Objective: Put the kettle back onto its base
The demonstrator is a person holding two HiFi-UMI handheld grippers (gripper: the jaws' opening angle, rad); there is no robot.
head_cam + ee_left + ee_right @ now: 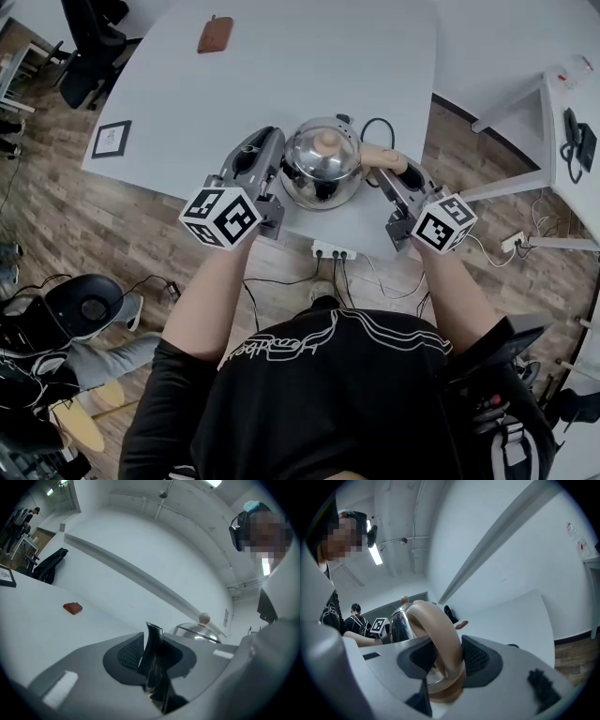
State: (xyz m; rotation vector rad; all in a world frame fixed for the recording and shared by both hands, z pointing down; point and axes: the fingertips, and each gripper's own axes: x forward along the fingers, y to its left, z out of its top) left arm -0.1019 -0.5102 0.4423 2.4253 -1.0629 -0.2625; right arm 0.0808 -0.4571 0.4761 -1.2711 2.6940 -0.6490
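A shiny steel kettle [322, 164] with a tan knob on its lid is near the front edge of the white table [281, 66], between my two grippers. My left gripper [272, 161] is shut on the kettle's spout [152, 651], which stands upright between the pads in the left gripper view [152, 657]; the lid [197, 631] shows behind it. My right gripper [389, 174] is shut on the tan loop handle [382, 157], which fills the jaws in the right gripper view [445, 660], with the kettle body [401, 623] beyond. The kettle hides whatever is under it, so I cannot make out the base.
A black cable [375, 127] loops on the table just behind the kettle. A brown pouch [215, 34] lies at the far side, a framed picture [112, 139] at the left corner. A power strip [333, 250] lies on the floor below the table edge. Another white table [562, 122] stands at right.
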